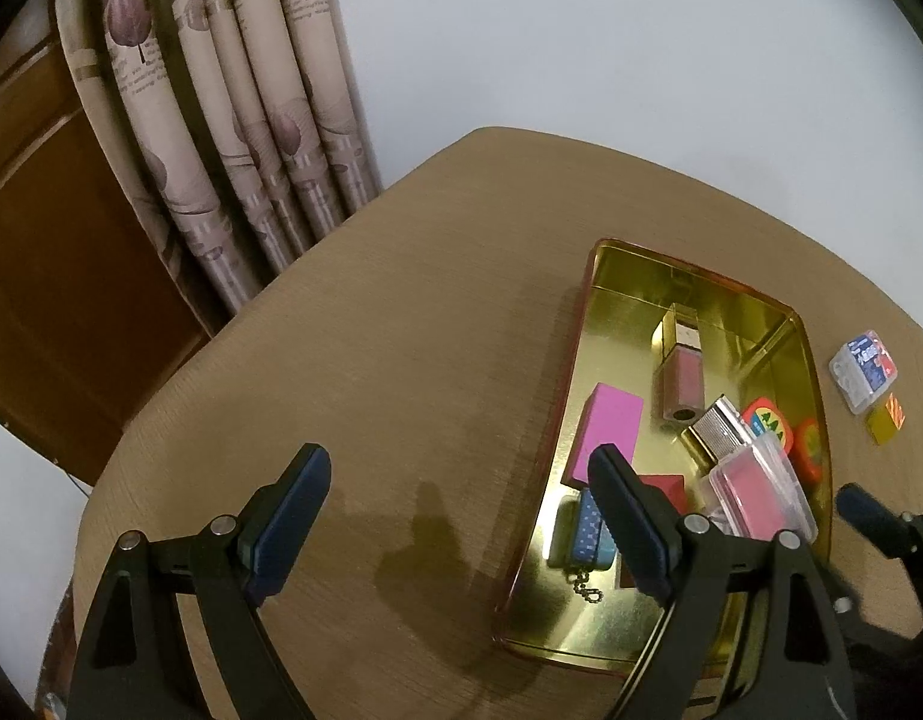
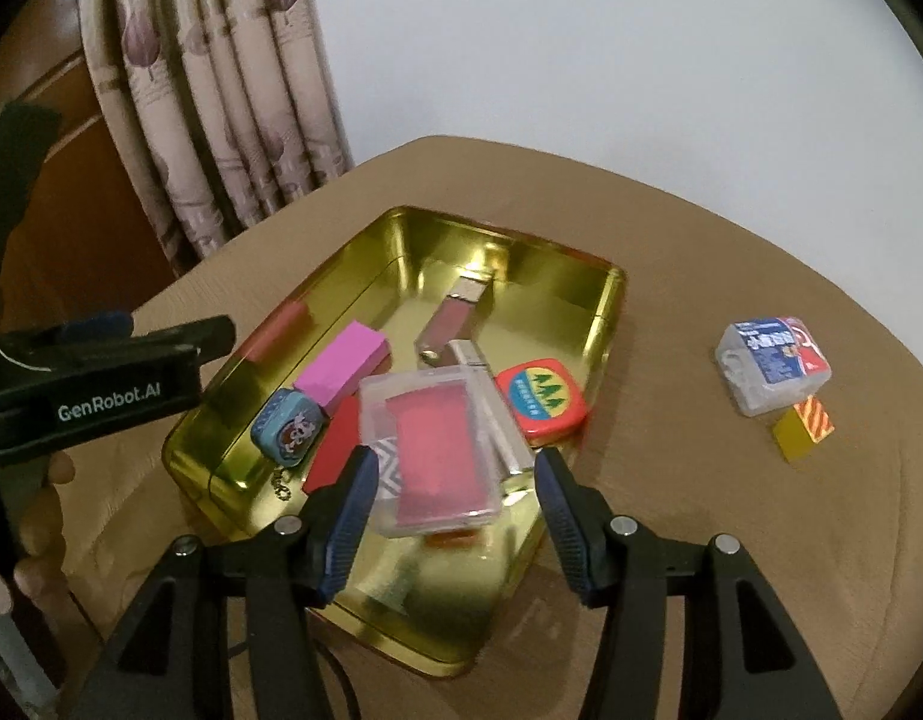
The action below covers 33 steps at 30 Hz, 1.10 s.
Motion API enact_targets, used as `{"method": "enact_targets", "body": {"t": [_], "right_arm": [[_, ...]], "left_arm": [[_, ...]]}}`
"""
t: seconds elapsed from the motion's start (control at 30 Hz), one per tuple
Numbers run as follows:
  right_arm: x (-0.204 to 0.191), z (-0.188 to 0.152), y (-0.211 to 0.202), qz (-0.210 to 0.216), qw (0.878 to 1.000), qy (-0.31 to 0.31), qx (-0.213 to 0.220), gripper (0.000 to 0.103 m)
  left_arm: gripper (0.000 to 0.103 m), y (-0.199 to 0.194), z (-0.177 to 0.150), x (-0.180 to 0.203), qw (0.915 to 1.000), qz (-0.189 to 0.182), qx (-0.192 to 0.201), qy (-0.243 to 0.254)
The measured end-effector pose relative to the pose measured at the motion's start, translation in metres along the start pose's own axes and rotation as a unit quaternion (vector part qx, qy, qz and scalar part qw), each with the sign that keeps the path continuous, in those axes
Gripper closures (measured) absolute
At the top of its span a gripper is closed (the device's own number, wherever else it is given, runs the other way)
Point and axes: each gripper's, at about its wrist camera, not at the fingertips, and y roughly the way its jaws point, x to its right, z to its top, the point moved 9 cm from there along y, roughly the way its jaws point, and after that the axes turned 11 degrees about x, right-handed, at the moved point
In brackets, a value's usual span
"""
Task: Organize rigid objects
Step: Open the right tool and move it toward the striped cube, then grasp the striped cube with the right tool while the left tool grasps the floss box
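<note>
A gold metal tray (image 2: 605, 312) (image 1: 605, 264) sits on the brown table. In it lie a clear case with a red pad (image 2: 437, 450) (image 1: 761, 492), a pink block (image 2: 341, 369) (image 1: 608, 432), a blue cartoon tin (image 2: 287, 429), a red-and-green tin (image 2: 539, 399), a silver lighter (image 2: 491, 414) and a mauve tube (image 2: 452, 321). My right gripper (image 2: 455, 480) is open, its fingers either side of the clear case, just above it. My left gripper (image 1: 461, 480) is open and empty over the table, left of the tray.
A clear box with a blue label (image 2: 773, 363) (image 1: 866, 369) and a small yellow block with red stripes (image 2: 803, 429) (image 1: 884, 423) lie on the table right of the tray. A curtain (image 2: 221, 120) and a wooden door stand behind the table's far left edge.
</note>
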Motion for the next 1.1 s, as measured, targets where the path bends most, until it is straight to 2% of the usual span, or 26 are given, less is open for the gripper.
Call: {"method": "enact_targets", "body": {"t": [0.23, 0.37, 0.47, 0.57, 0.77, 1.1], "right_arm": [[0.051, -0.002, -0.016, -0.032, 0.999, 0.021, 0.015, 0.047], [0.101, -0.011, -0.020, -0.066, 0.997, 0.042, 0.012, 0.047], [0.140, -0.017, -0.020, -0.102, 0.994, 0.041, 0.011, 0.047], [0.171, -0.020, -0.016, -0.119, 0.992, 0.037, 0.008, 0.047], [0.211, -0.019, 0.006, -0.117, 0.993, 0.031, -0.006, 0.047], [0.226, -0.015, 0.044, -0.105, 0.994, -0.001, -0.013, 0.047]], "left_arm": [[0.017, -0.001, 0.000, 0.001, 0.9999, 0.003, 0.003, 0.010], [0.017, -0.003, 0.000, 0.003, 0.9999, 0.004, 0.004, 0.016], [0.017, -0.002, -0.001, 0.006, 0.9998, 0.003, 0.003, 0.022], [0.017, -0.003, -0.003, 0.009, 0.9996, -0.001, 0.002, 0.029], [0.017, -0.005, -0.009, 0.022, 0.9989, -0.014, -0.001, 0.045], [0.017, -0.006, -0.013, 0.037, 0.9972, -0.038, -0.006, 0.064]]}}
